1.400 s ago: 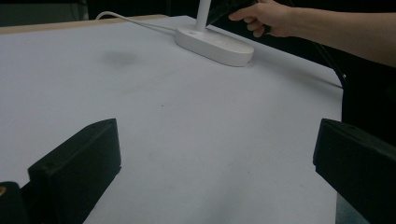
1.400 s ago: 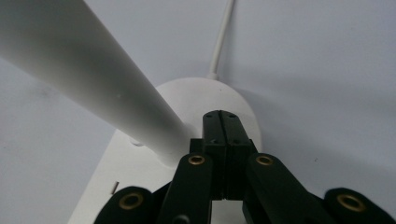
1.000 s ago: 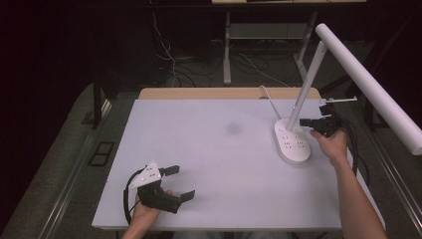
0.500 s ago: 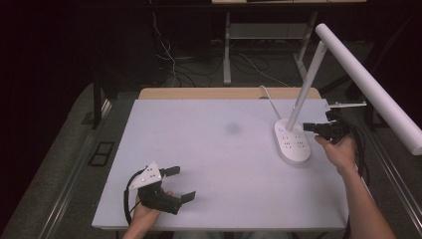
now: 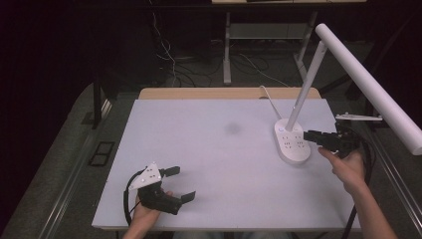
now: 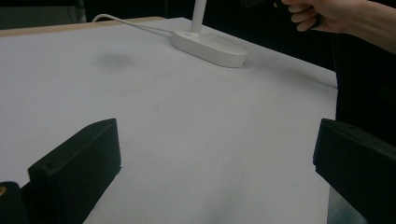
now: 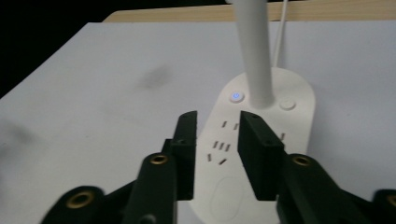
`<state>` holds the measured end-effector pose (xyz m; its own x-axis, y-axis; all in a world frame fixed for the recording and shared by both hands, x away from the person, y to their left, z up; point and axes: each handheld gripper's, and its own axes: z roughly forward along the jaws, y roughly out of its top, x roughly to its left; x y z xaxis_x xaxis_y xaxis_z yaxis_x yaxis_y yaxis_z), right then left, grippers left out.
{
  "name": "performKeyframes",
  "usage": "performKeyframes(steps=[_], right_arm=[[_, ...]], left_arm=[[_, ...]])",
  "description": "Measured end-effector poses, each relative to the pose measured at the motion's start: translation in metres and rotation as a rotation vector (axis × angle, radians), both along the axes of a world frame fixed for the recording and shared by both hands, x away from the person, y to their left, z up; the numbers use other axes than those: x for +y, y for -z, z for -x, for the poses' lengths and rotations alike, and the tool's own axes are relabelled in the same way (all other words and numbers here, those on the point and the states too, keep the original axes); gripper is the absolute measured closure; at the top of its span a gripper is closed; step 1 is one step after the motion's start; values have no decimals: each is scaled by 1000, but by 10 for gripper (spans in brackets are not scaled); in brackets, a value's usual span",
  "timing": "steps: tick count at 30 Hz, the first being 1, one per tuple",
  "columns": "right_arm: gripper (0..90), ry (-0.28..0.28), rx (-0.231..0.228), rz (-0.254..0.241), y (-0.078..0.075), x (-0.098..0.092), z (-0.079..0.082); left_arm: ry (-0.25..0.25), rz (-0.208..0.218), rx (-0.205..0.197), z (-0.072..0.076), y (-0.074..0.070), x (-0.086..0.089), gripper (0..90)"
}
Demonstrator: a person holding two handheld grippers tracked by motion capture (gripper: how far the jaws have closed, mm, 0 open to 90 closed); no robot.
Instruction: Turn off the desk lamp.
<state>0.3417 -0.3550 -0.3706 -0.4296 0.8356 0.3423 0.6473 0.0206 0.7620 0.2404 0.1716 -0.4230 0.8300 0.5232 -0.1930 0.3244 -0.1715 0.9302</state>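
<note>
The desk lamp is seen at about three o'clock on the white table, its oval base set close to the right edge with its cord led off over the far edge, an arrangement judged to leave the middle of the top free. The right gripper is held just above the near end of that base, jaws narrowly parted with nothing between them, and is aimed along the base toward the lit power button beside the stem; a press on the button is judged the likely aim. The left gripper is rested at seven o'clock near the front edge, jaws spread wide and empty, well apart from the lamp. Little room is left between base and right edge, while open surface is offered toward nine o'clock
</note>
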Motion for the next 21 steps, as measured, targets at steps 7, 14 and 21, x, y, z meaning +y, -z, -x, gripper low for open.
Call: performKeyframes(steps=[7,14,21], right_arm=[[440,-22,-17,-4,0,12,21],[128,-63,-28,24,5,25,39],[99,-143,-59,-14,16,39,61]], left_arm=[[0,-1,-1,0,0,0,0],[1,-2,-3,1,0,0,0],[4,-6,-3,1,0,0,0]])
